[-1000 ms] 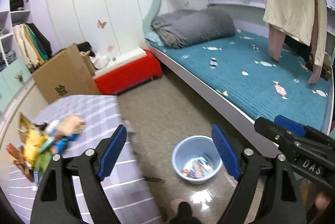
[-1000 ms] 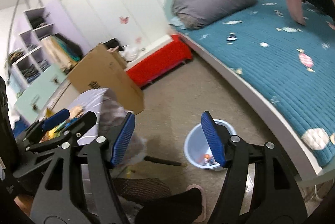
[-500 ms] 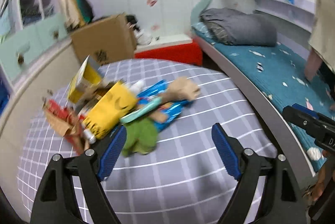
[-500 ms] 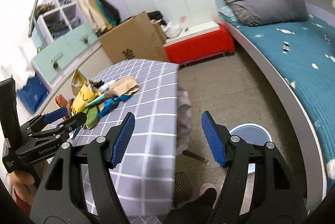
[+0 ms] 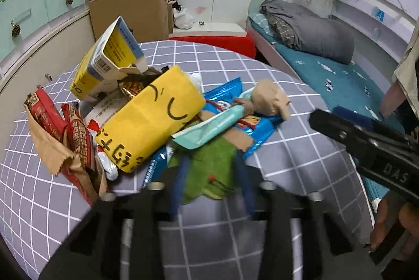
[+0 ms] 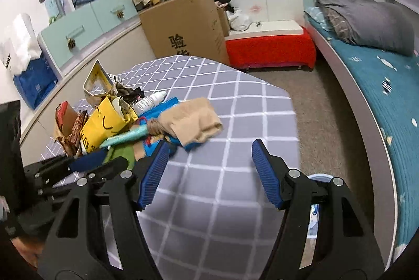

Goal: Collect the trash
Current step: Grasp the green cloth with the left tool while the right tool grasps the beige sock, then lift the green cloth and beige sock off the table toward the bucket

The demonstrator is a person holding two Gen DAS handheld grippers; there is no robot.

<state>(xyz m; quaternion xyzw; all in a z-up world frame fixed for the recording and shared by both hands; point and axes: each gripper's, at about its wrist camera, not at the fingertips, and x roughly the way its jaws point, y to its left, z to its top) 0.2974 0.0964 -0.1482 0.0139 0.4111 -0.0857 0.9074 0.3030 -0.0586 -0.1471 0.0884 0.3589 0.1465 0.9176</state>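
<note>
A heap of trash lies on the grey checked tablecloth [image 5: 301,149]: a yellow paper bag [image 5: 152,120], a yellow-and-white carton [image 5: 110,62], red wrappers [image 5: 60,130], blue wrappers [image 5: 259,128], a beige cloth bundle [image 5: 272,99] and a green wrapper [image 5: 209,164]. My left gripper [image 5: 210,164] is at the heap's near edge, its blurred jaws closing with the green wrapper between them. My right gripper [image 6: 209,157] stands open over bare tablecloth [image 6: 235,102], just right of the beige bundle [image 6: 193,122], nothing in it. It also shows from the side as the right gripper [image 5: 366,138] in the left wrist view.
A light blue bin [image 6: 318,178] peeks out on the floor below the table's right edge. A cardboard box [image 6: 188,28] and a red bench [image 6: 269,49] stand behind the table. A bed with a teal cover [image 6: 379,86] runs along the right.
Both grippers have swung from the floor bin over to the table. The left one has come up to the trash heap and its jaws have narrowed around the green wrapper. The right stays open.
</note>
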